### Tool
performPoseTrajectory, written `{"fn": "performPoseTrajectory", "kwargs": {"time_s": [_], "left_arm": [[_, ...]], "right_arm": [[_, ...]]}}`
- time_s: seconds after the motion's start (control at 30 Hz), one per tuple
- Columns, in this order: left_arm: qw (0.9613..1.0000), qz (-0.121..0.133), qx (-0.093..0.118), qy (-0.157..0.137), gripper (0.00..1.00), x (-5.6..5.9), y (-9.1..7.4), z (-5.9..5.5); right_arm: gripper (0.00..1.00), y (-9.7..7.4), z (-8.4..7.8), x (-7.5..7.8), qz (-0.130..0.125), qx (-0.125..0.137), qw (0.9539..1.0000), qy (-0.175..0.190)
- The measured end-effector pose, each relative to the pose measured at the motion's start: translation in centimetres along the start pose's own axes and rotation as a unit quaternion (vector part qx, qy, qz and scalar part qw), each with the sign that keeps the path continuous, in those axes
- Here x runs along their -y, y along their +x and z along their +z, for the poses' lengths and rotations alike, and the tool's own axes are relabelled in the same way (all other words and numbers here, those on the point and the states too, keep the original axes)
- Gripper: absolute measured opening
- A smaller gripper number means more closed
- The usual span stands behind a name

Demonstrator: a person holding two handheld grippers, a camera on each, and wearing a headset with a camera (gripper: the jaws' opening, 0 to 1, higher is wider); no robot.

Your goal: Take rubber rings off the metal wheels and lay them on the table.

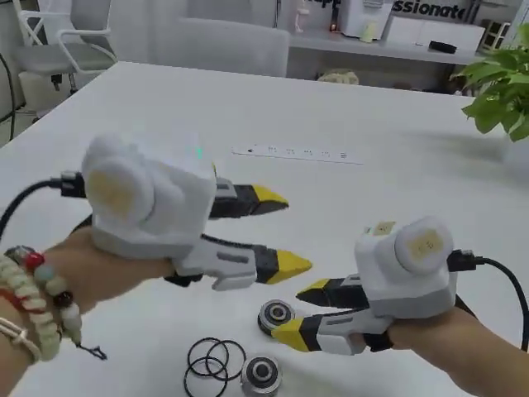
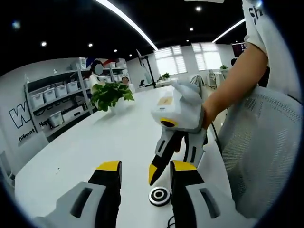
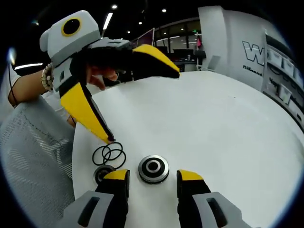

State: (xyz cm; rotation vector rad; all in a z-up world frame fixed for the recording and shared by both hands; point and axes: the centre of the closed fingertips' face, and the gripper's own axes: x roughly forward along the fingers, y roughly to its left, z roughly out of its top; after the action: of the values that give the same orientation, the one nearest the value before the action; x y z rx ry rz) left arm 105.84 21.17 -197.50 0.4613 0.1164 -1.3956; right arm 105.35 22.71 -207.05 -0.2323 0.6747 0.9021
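Observation:
Two metal wheels lie on the white table near its front edge. One wheel sits just ahead of my right gripper, whose jaws stand open on either side of it without touching. The second wheel lies closer to me, partly hidden by a jaw in the right gripper view. Three loose black rubber rings overlap on the table beside it. My left gripper hovers open above the table, holding nothing.
A white power strip lies across the middle of the table. A green plant stands at the far right edge. Chairs line the far side. A mesh chair back is close behind the right arm.

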Motion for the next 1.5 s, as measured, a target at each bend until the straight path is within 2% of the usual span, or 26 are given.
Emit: {"fn": "performPoseTrajectory", "kwargs": {"time_s": [0.03,0.07,0.13,0.2,0.27,0.3,0.33,0.37,0.63,0.77,0.93,1.03,1.1,1.23,1.4,1.5], "left_arm": [[1.0,-0.003,-0.002,-0.003,0.36,0.1,0.1,-0.3],[0.9996,-0.001,-0.01,-0.027,0.35,0.0,0.5,-1.5],[0.9992,-0.007,-0.021,-0.032,0.33,0.2,0.9,-2.3],[0.9986,-0.011,-0.04,-0.031,0.32,0.6,1.3,-3.4],[0.9972,-0.008,-0.07,-0.024,0.29,0.7,1.6,-4.8],[0.9948,-0.001,-0.097,-0.032,0.25,0.7,1.7,-6.0],[0.9936,-0.012,-0.108,-0.03,0.23,1.2,1.9,-6.5],[0.9937,-0.017,-0.108,-0.024,0.22,1.5,2.1,-6.8],[0.9913,-0.026,-0.117,-0.055,0.21,2.2,2.4,-7.8],[0.9907,-0.021,-0.094,-0.096,0.18,1.9,2.5,-7.2],[0.9894,-0.021,-0.099,-0.104,0.15,1.9,2.5,-7.6],[0.9892,-0.02,-0.107,-0.099,0.14,1.9,2.5,-8.0],[0.9881,-0.023,-0.104,-0.111,0.13,2.2,2.5,-7.9],[0.9883,-0.02,-0.106,-0.107,0.08,2.0,2.2,-8.0],[0.9885,-0.02,-0.102,-0.109,0.08,2.2,2.2,-7.9],[0.9883,-0.019,-0.101,-0.113,0.08,2.2,2.1,-7.9]], "right_arm": [[0.37,0.1,0.0,-0.1,0.001,-0.001,1.0,-0.003],[0.37,0.1,-0.1,-0.2,0.001,-0.002,1.0,-0.006],[0.36,0.1,-0.2,-0.2,0.001,-0.004,1.0,-0.008],[0.36,0.2,-0.5,-0.3,0.001,-0.009,0.9999,-0.008],[0.36,0.3,-0.6,-0.3,0.001,-0.011,0.9999,-0.01],[0.35,0.4,-0.7,-0.3,0.001,-0.013,0.9999,-0.01],[0.35,0.4,-0.7,-0.4,0.002,-0.013,0.9999,-0.011],[0.35,0.4,-0.7,-0.4,0.003,-0.013,0.9998,-0.011],[0.34,0.5,-1.0,-0.5,0.003,-0.022,0.9996,-0.019],[0.33,0.5,-1.1,-0.5,0.004,-0.024,0.9995,-0.021],[0.32,0.5,-1.0,-0.5,0.002,-0.024,0.9994,-0.023],[0.3,0.5,-1.0,-0.3,-0.001,-0.022,0.9995,-0.024],[0.29,0.6,-1.0,-0.3,-0.002,-0.02,0.9995,-0.023],[0.27,0.6,-0.9,-0.1,-0.004,-0.015,0.9997,-0.017],[0.21,0.3,-0.9,0.2,-0.004,-0.01,0.9999,-0.013],[0.18,0.2,-1.1,0.2,-0.008,-0.023,0.9988,-0.041]]}}
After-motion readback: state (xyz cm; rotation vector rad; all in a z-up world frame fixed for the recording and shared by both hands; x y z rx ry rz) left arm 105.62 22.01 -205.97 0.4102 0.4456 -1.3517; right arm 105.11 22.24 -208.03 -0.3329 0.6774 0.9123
